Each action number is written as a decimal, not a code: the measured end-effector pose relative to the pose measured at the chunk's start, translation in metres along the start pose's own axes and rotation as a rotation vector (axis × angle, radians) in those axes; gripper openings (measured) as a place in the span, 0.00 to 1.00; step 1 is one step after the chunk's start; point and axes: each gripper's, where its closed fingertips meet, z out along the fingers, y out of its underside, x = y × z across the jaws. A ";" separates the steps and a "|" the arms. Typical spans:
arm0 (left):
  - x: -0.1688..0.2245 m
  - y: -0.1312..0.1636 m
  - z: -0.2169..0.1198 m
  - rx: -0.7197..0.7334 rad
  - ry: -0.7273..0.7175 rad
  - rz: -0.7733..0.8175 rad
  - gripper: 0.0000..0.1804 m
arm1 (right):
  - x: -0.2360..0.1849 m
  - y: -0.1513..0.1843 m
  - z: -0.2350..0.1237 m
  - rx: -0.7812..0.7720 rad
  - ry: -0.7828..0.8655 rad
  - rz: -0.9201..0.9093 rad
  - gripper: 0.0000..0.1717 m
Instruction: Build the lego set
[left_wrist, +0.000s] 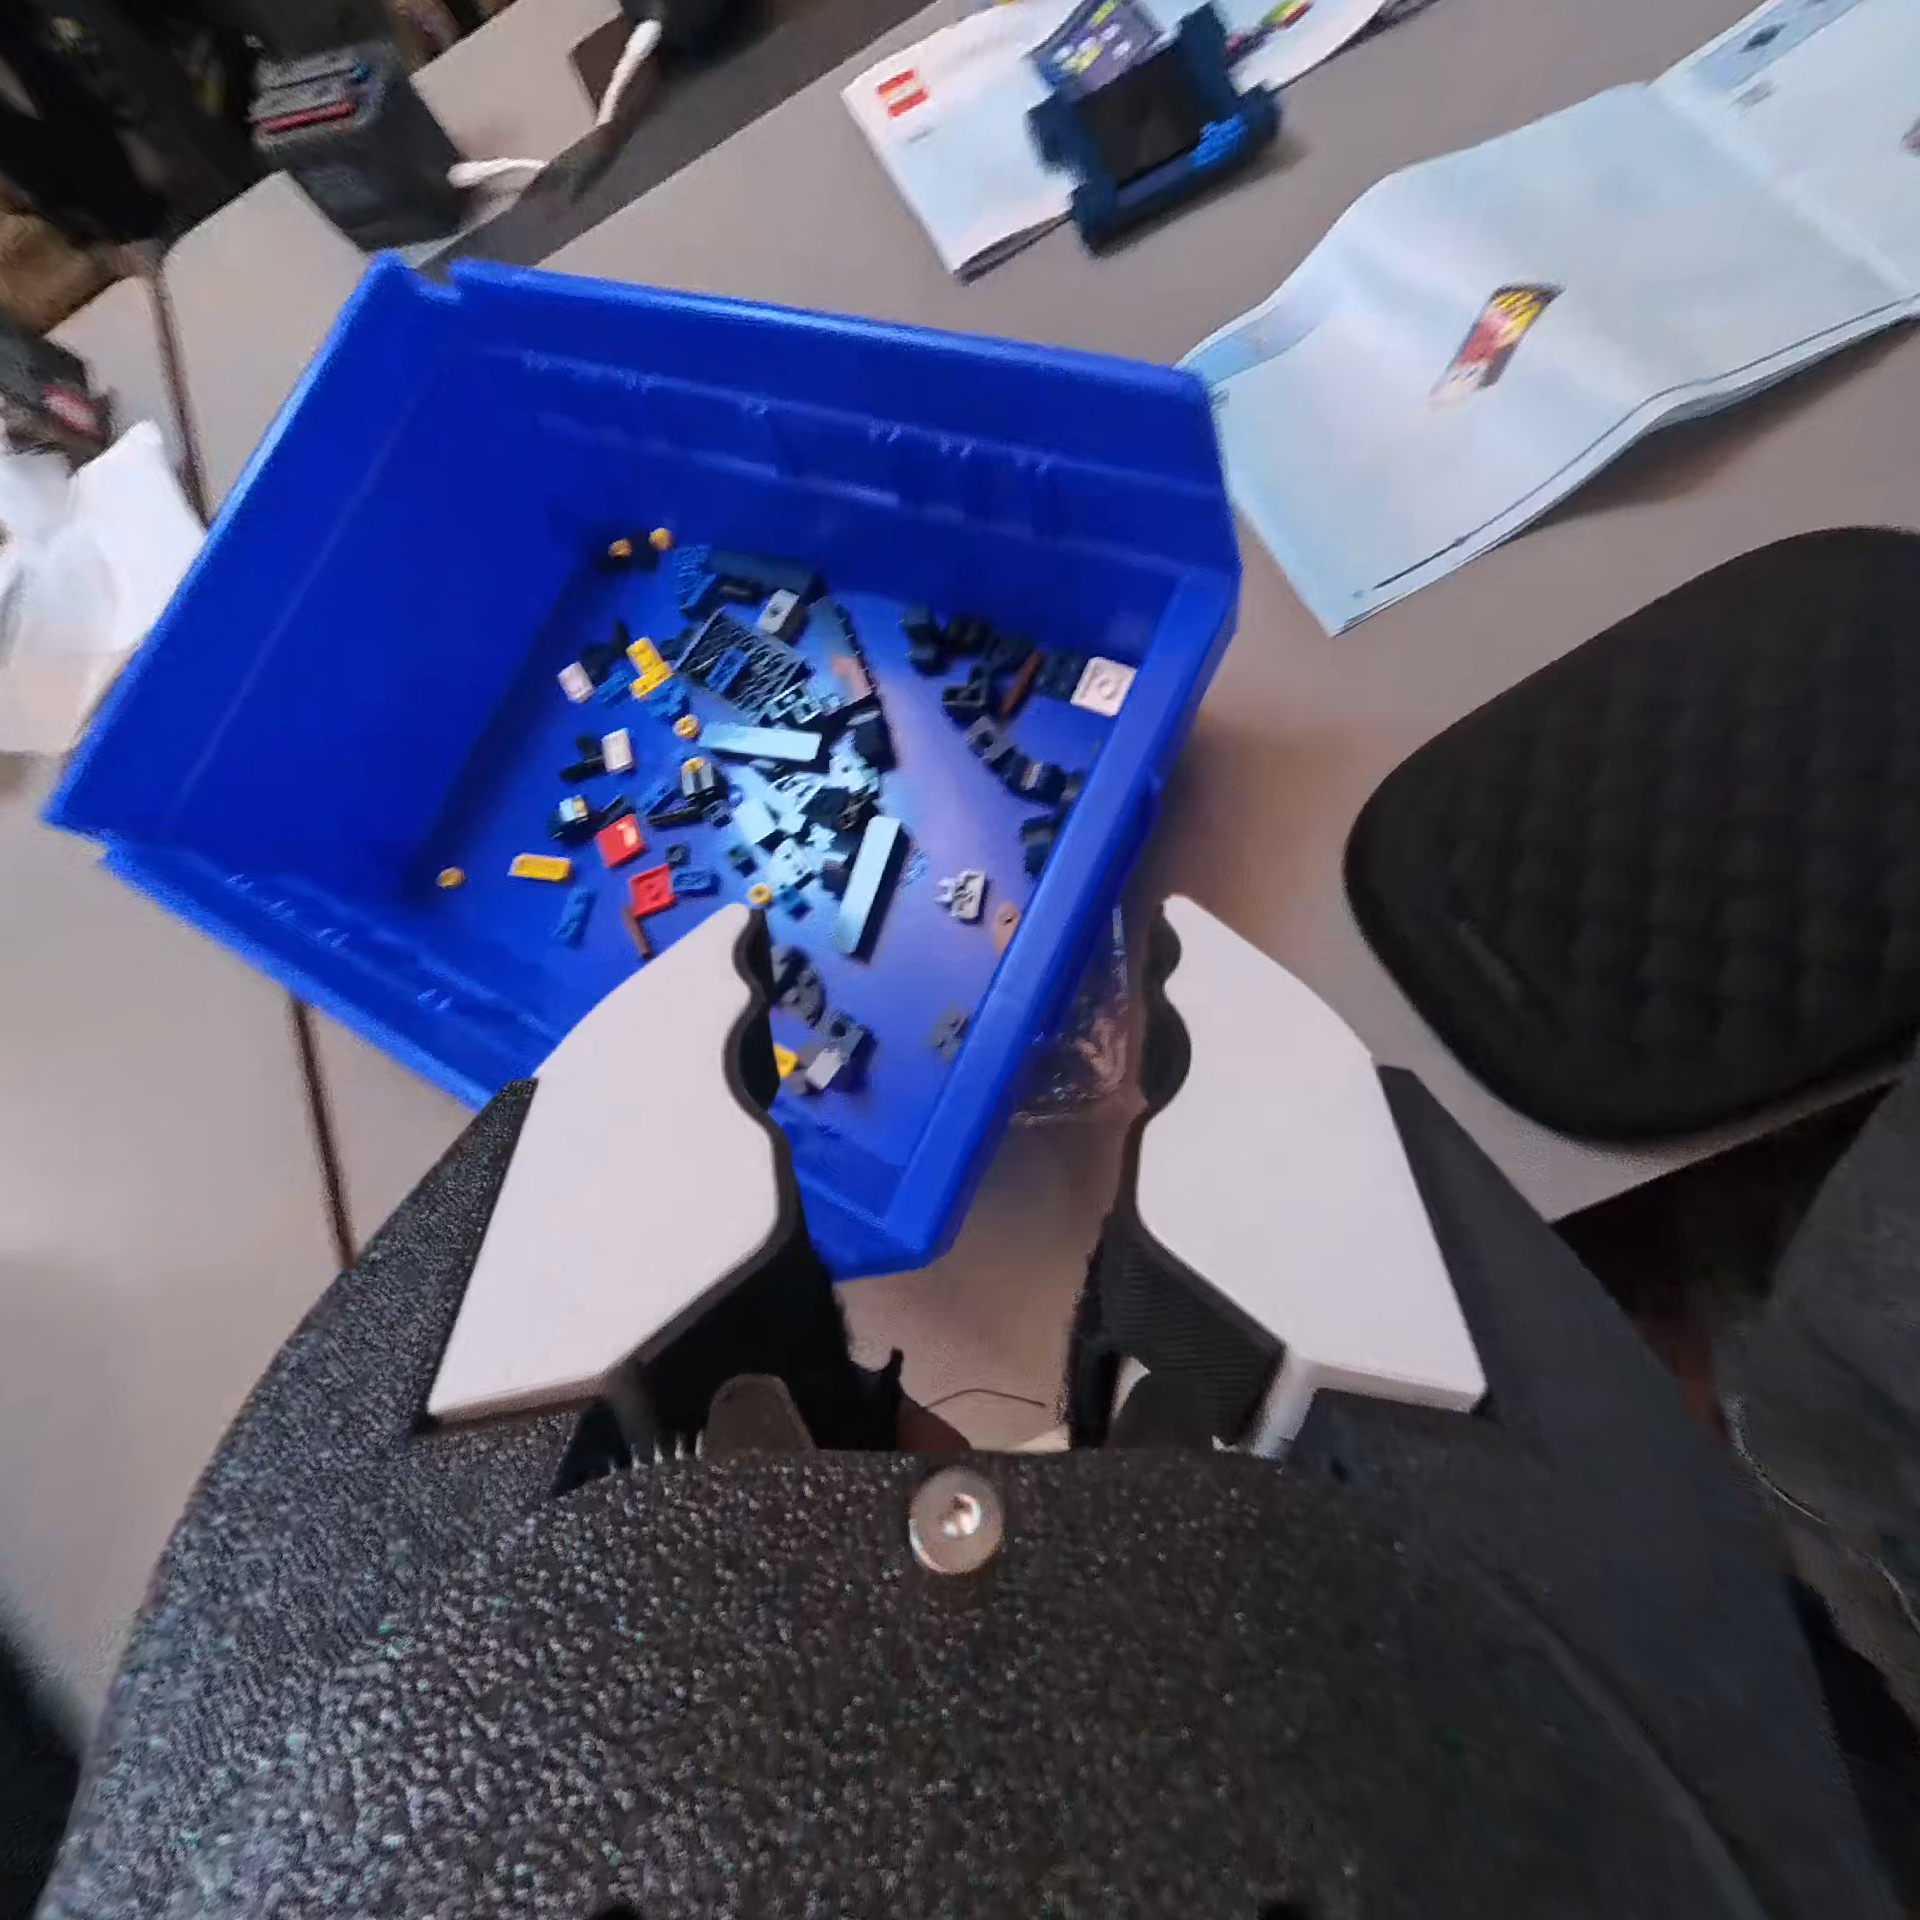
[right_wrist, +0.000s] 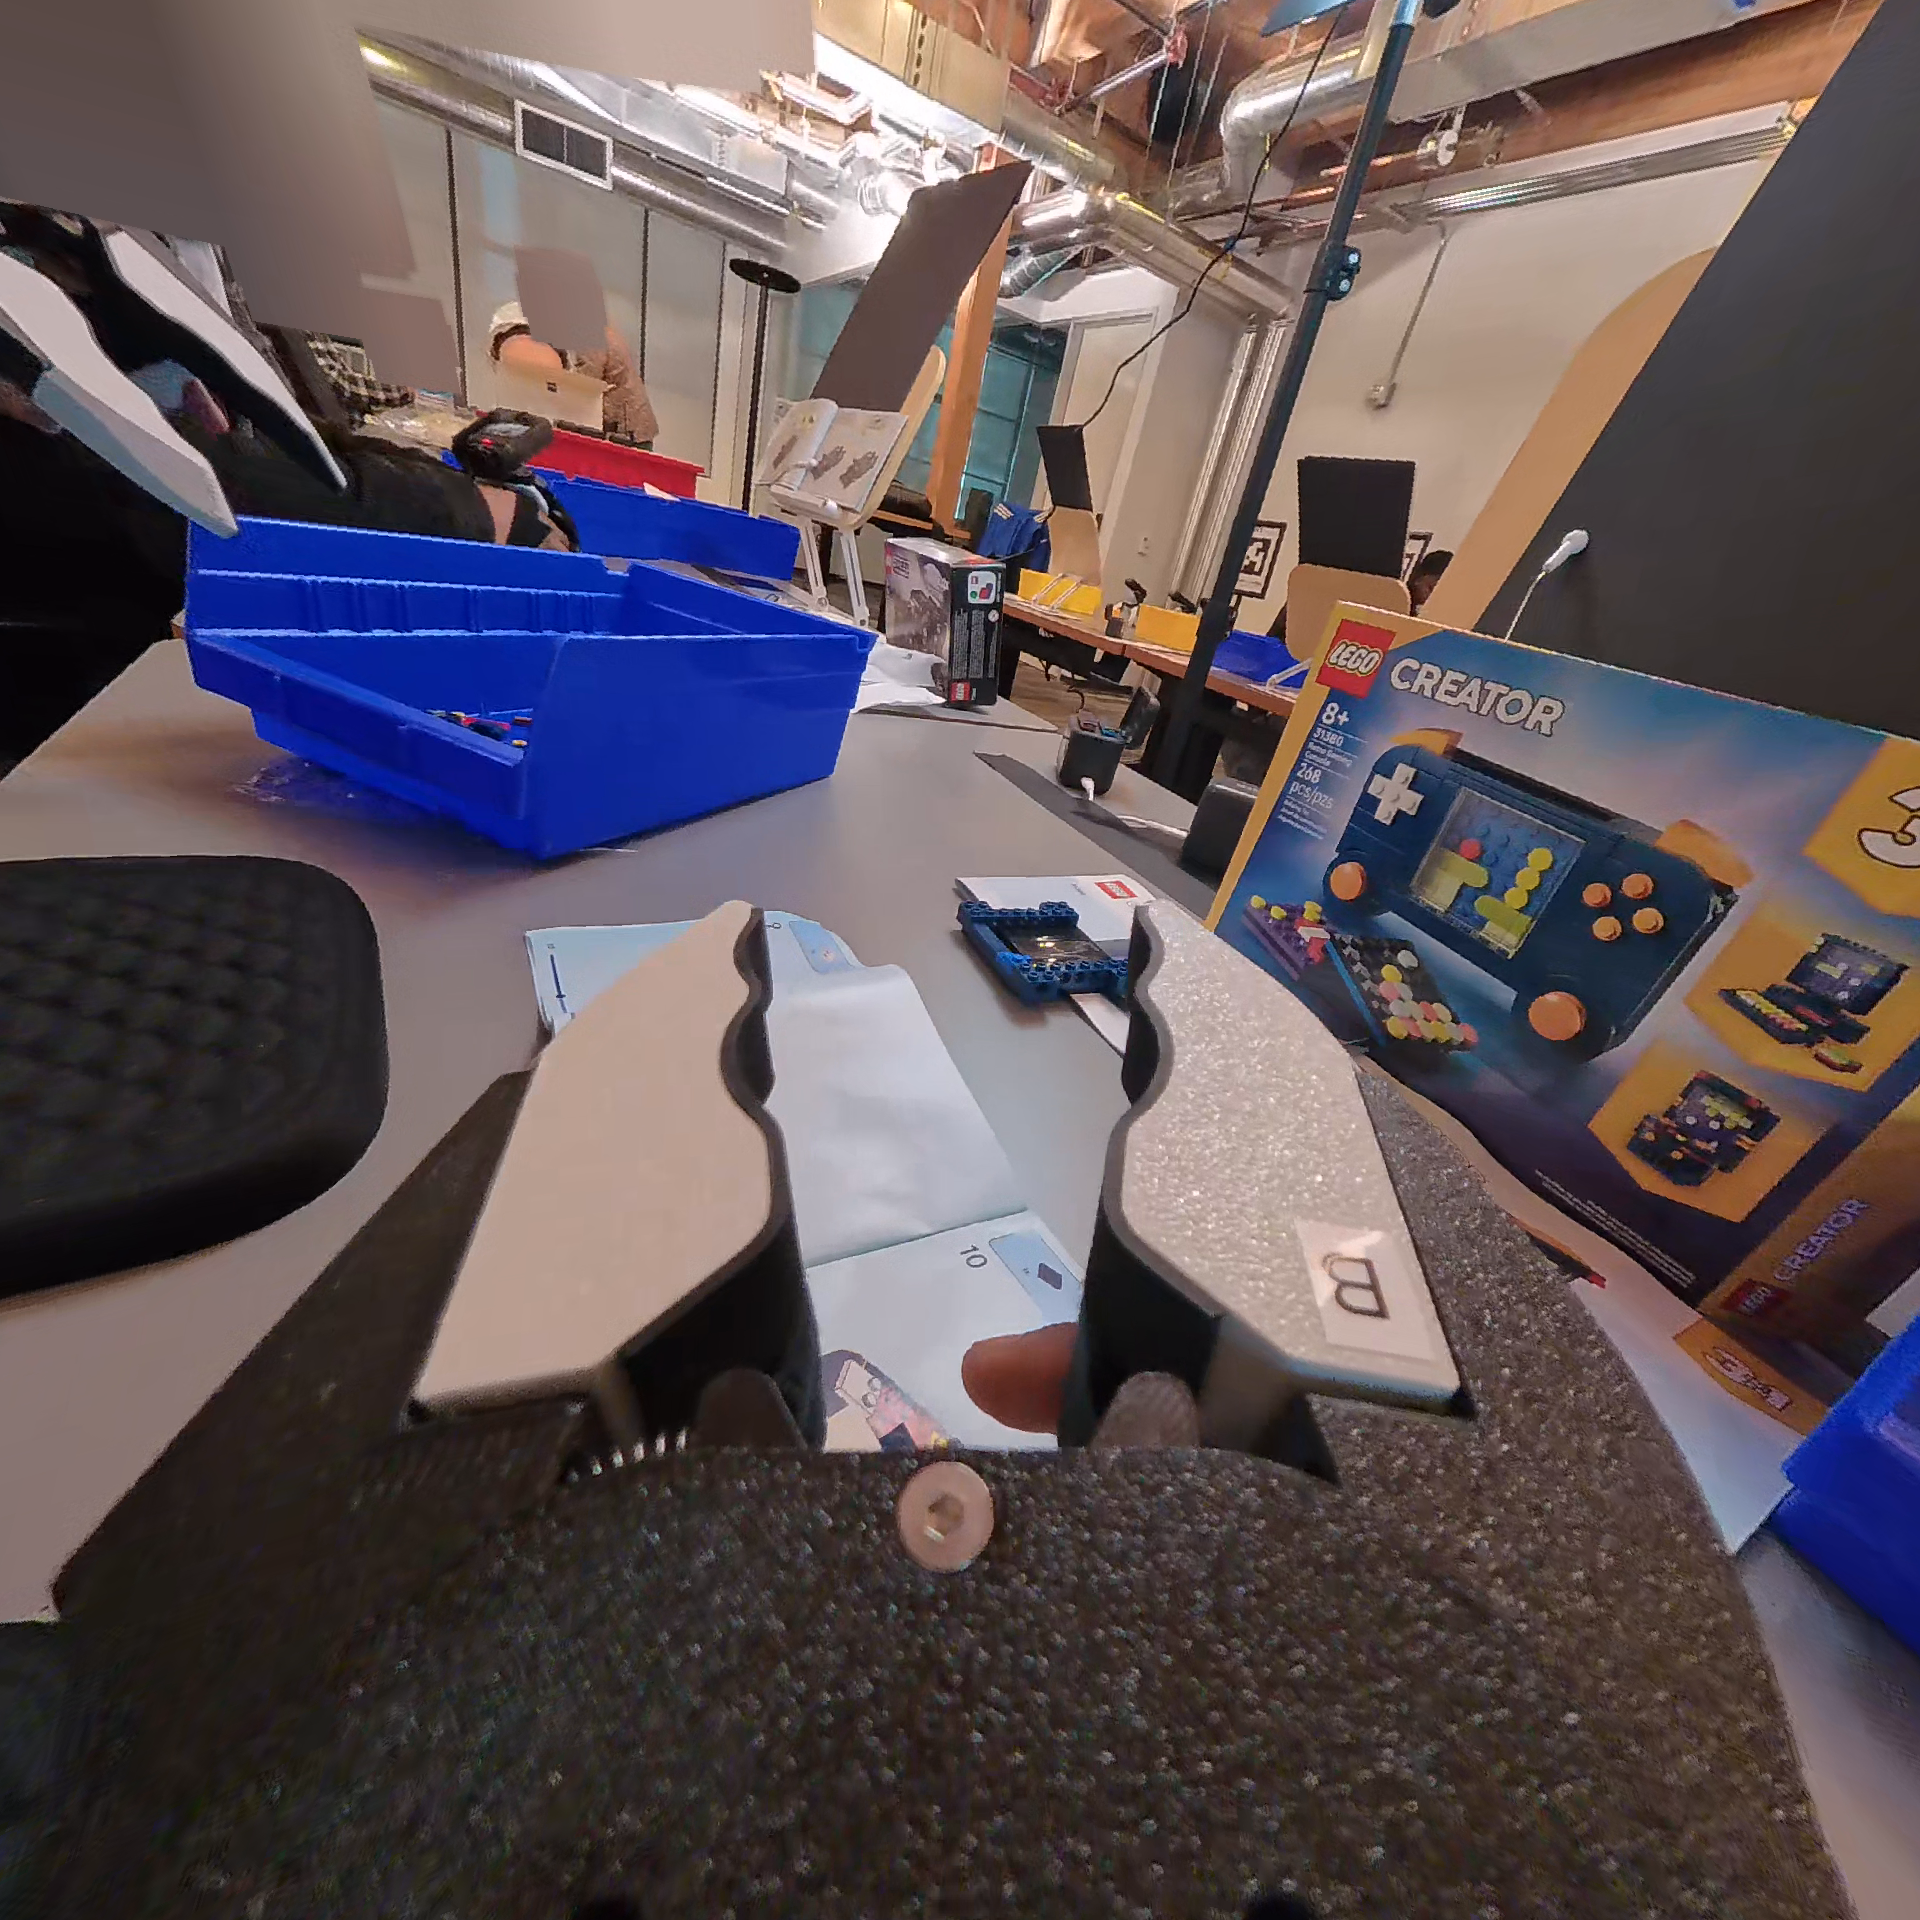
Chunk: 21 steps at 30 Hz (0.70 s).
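1. Left wrist view looks down on the left hand-held gripper (left_wrist: 956, 925), whose jaws stand wide apart with nothing pressed between the pads.
2. A blue bin (left_wrist: 343, 582) sits on the grey surface (left_wrist: 135, 1091) right under this gripper. The bin's near corner and right wall run between the two fingers; the left fingertip hangs over the bin's inside, the right fingertip over the surface just outside the wall.
3. Small loose bricks (left_wrist: 790, 748) in black, blue, yellow, red and white lie scattered on the bin floor, most of them ahead of the left fingertip. Motion blur hides their exact shapes.
4. Beyond the bin lie an open instruction booklet (left_wrist: 1538, 416) and a partly built blue brick frame (left_wrist: 1153, 135) resting on a second booklet. A black padded cushion (left_wrist: 1662, 831) lies to the right.
5. Right wrist view shows the right hand-held gripper (right_wrist: 945, 935) low over the surface, jaws also wide apart and gripping nothing.
6. The open booklet (right_wrist: 883, 1091) lies directly beneath and between its fingers. The blue brick frame (right_wrist: 1039, 951) lies just ahead, nearer the right fingertip, apart from it.
7. A colourful toy box (right_wrist: 1558, 883) stands to the right; the blue bin (right_wrist: 623, 707) is well off to the left, with the left gripper (right_wrist: 156, 416) above its far side.
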 end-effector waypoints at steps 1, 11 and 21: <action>-0.002 0.002 -0.001 -0.011 -0.019 0.005 0.38 | -0.001 0.001 0.000 -0.003 -0.003 0.002 0.38; -0.025 0.007 0.009 -0.162 -0.023 0.063 0.29 | -0.007 0.000 0.001 -0.002 -0.036 0.002 0.38; 0.010 0.013 0.040 -0.183 0.128 0.037 0.29 | -0.005 0.001 -0.001 -0.002 -0.039 0.018 0.37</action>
